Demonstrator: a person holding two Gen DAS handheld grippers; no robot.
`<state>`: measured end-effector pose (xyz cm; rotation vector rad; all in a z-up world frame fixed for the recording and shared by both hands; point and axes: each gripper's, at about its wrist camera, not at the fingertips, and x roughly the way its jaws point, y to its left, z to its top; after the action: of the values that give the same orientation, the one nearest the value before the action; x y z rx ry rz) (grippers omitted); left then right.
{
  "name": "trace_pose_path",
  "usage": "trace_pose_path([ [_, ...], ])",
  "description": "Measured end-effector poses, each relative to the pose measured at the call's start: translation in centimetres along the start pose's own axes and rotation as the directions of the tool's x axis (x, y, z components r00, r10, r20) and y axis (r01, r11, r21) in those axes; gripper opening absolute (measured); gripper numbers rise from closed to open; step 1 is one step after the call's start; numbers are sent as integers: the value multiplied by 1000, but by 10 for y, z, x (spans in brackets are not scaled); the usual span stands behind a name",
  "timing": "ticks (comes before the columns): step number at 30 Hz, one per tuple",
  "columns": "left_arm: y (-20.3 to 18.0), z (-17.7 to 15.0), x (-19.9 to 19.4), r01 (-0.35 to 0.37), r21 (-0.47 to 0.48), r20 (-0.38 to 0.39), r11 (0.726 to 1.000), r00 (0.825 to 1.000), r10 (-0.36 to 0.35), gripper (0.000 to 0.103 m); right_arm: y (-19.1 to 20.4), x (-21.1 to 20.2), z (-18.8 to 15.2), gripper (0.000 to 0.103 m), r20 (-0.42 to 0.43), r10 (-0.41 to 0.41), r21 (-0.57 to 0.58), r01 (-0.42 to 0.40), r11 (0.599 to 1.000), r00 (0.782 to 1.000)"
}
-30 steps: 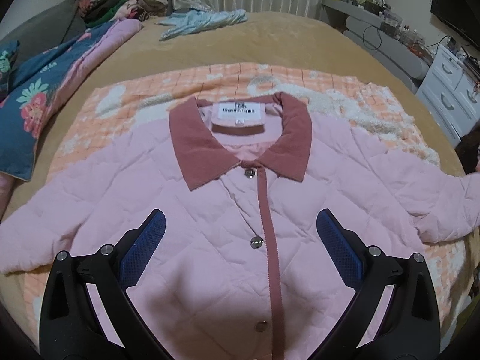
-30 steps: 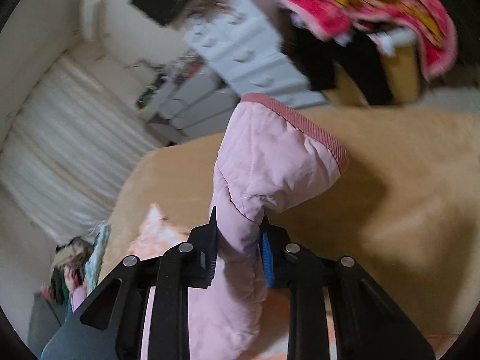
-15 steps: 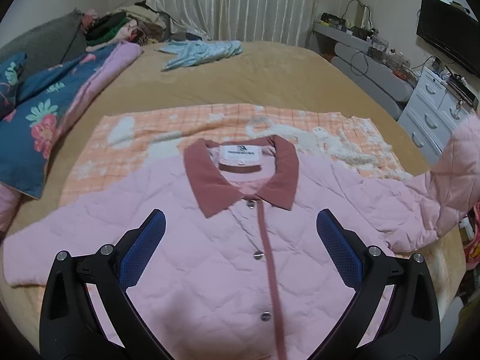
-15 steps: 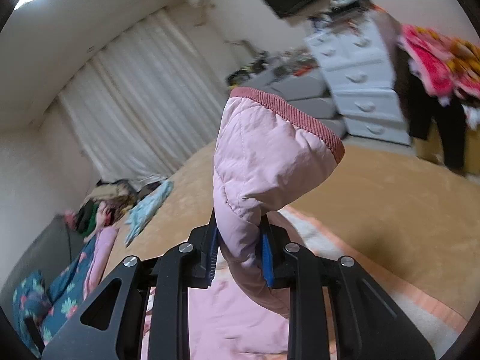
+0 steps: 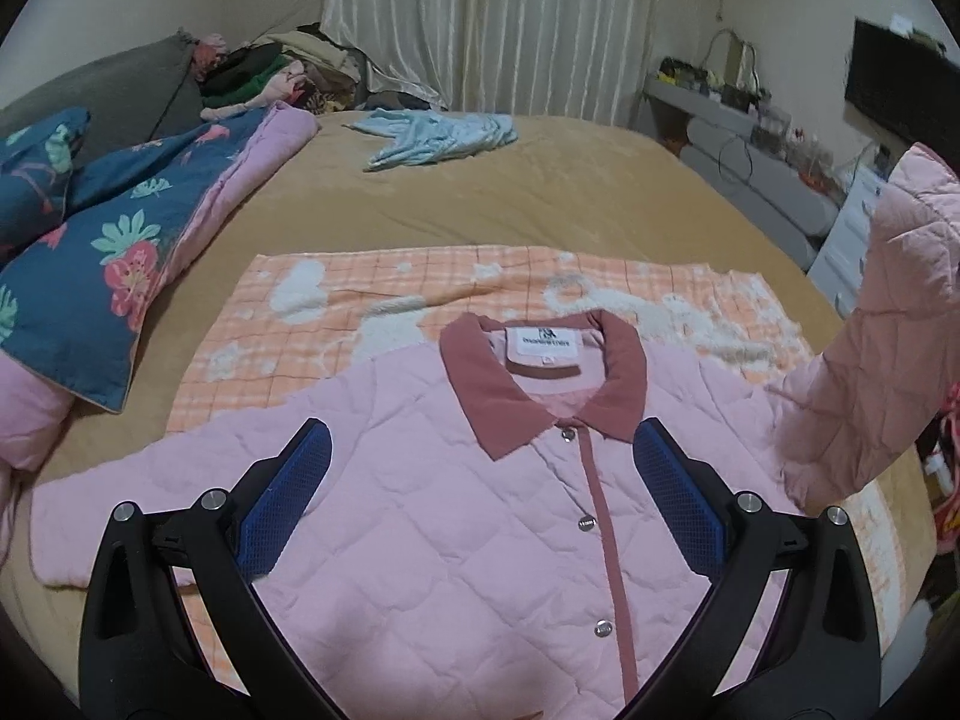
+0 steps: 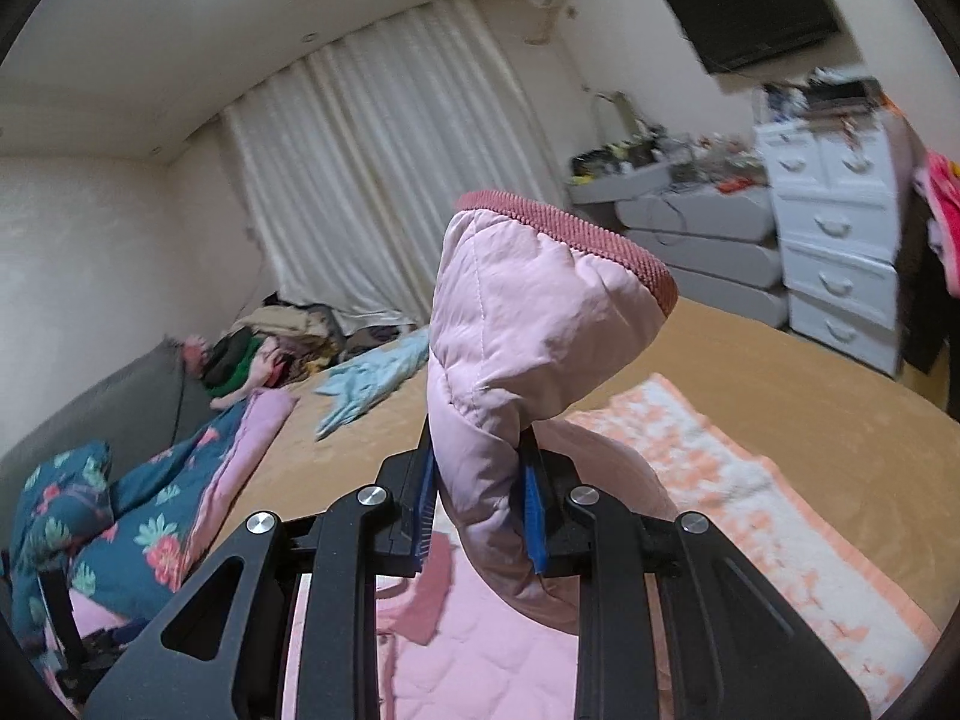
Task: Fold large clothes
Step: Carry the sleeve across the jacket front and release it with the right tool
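Observation:
A pink quilted jacket (image 5: 456, 516) with a dusty-rose collar lies face up, buttoned, on an orange checked blanket (image 5: 336, 300) on the bed. My left gripper (image 5: 480, 480) is open and empty, hovering above the jacket's chest. My right gripper (image 6: 480, 492) is shut on the jacket's right sleeve (image 6: 528, 312) near its rose cuff and holds it up over the jacket body. The raised sleeve also shows in the left wrist view (image 5: 888, 324) at the right edge. The other sleeve lies flat at the left.
A blue floral quilt (image 5: 96, 240) is bunched at the bed's left. A light blue garment (image 5: 438, 135) lies at the far end, with a clothes pile (image 5: 264, 78) behind it. White drawers (image 6: 840, 252) and a wall television (image 6: 750, 6) stand right of the bed.
My right gripper has lifted the sleeve off the bed's right side and swung it up and in over the jacket. My left gripper has risen and pulled back a little.

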<state>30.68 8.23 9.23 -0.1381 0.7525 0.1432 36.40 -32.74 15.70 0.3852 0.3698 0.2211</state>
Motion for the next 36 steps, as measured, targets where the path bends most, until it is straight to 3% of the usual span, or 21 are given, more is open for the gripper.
trace_pose_path([
  [9,48,-3,3,25,-101,2,995,1000,-25,94,73,29,-31,23,-34,70,-100,-73,992,997],
  [17,87,-10,14,63,-204,-24,977,997,-69,94,119,50,-81,23,-65,101,-161,-111,981,993],
  [22,103,-25,32,167,-302,-58,939,979,-193,94,133,69,-112,23,-108,109,-185,-127,975,988],
  [26,110,-35,41,177,-343,-61,923,976,-210,94,144,83,-140,23,-147,111,-216,-141,966,983],
  [30,120,-45,53,225,-420,-68,879,958,-278,94,155,97,-170,24,-196,105,-250,-153,956,975],
  [36,127,-55,63,249,-468,-73,848,945,-318,94,170,111,-212,24,-265,99,-282,-175,943,959],
])
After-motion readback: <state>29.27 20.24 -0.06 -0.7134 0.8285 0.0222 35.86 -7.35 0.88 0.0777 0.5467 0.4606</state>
